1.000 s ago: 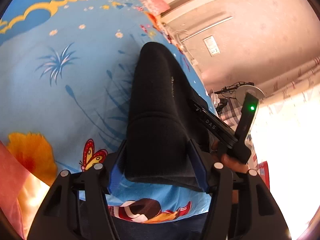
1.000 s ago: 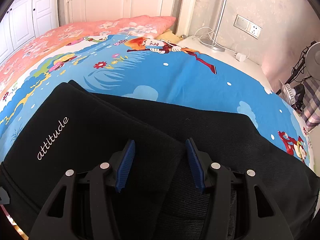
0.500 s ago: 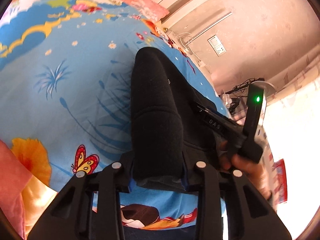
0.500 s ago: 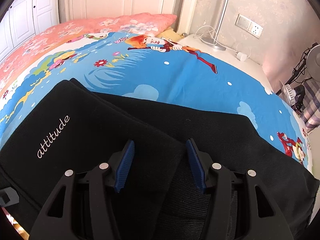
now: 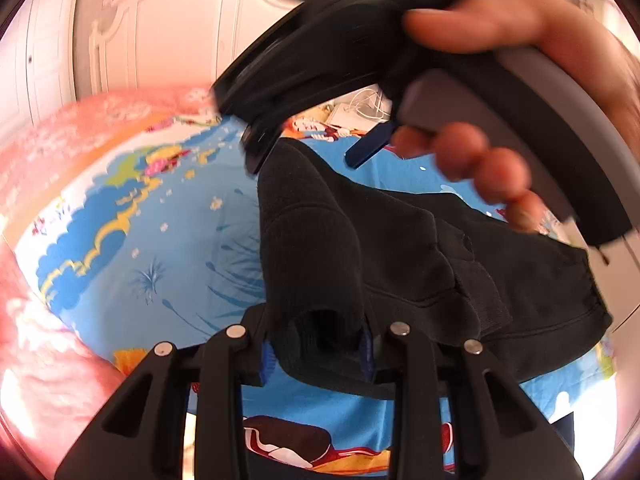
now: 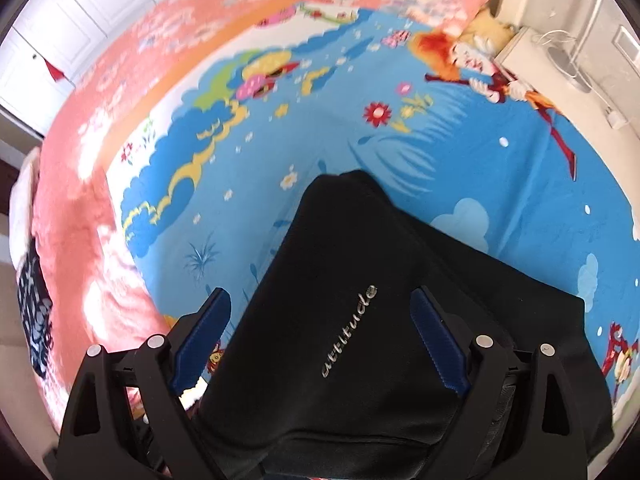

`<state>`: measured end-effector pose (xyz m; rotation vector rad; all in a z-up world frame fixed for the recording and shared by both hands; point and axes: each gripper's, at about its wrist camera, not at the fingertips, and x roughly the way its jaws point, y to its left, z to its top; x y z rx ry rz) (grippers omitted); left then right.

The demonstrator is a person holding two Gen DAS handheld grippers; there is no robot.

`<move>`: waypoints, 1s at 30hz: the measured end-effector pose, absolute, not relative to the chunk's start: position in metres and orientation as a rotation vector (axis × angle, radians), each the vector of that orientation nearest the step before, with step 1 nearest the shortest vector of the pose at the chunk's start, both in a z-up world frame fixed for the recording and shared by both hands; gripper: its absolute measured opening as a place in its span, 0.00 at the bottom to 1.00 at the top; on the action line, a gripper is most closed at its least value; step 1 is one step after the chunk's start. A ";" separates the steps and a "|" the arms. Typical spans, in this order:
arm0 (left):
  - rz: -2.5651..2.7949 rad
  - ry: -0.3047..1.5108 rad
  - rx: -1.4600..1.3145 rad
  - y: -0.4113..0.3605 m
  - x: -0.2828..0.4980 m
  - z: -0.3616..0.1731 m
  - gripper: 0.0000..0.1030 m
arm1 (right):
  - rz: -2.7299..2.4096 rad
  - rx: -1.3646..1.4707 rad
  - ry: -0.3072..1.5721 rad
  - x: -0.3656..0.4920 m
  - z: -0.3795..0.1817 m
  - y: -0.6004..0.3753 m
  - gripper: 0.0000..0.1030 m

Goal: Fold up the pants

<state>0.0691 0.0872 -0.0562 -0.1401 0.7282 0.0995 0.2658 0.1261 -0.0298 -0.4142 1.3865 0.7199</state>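
Black pants with silver "attitude" lettering lie folded on the blue cartoon bedsheet. In the left wrist view my left gripper is shut on a thick fold of the pants, and that end is lifted off the sheet. My right gripper points steeply down over the lettered panel. Its jaws are opening wide; cloth lies below between them, and the blue pads do not press on it. A hand holds that gripper high in the left wrist view, blurred.
A pink flowered blanket runs along the left and far side of the bed. A white nightstand with cables stands at the far right corner. White wardrobe doors are behind the bed.
My left gripper closed on the pants fold, then rose and rolled with it. My right gripper opened wide, lifted and tipped downward, and now appears close overhead in the left wrist view.
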 end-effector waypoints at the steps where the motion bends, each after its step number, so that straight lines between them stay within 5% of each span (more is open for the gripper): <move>1: 0.110 0.723 -0.116 0.082 0.069 -0.055 0.31 | 0.717 -0.441 1.410 0.266 -0.034 0.130 0.85; 9: 0.169 0.681 0.054 0.056 0.070 -0.051 0.31 | 0.661 -0.469 1.457 0.267 -0.042 0.131 0.82; 11: 0.175 0.663 0.090 0.049 0.066 -0.050 0.31 | 0.654 -0.537 1.454 0.263 -0.048 0.133 0.62; 17: 0.162 0.629 0.088 0.045 0.061 -0.052 0.31 | 0.702 -0.563 1.367 0.255 -0.045 0.121 0.31; 18: 0.154 0.628 0.048 0.051 0.063 -0.053 0.35 | 0.712 -0.547 1.359 0.255 -0.045 0.117 0.30; 21: 0.110 0.605 -0.145 0.075 0.059 -0.053 0.80 | 0.733 -0.468 1.369 0.263 -0.044 0.106 0.27; 22: 0.108 0.607 -0.189 0.080 0.059 -0.055 0.84 | 0.742 -0.435 1.377 0.266 -0.044 0.103 0.27; 30: 0.168 0.700 -0.319 0.083 0.080 -0.097 0.84 | 0.776 -0.308 1.373 0.271 -0.028 0.084 0.27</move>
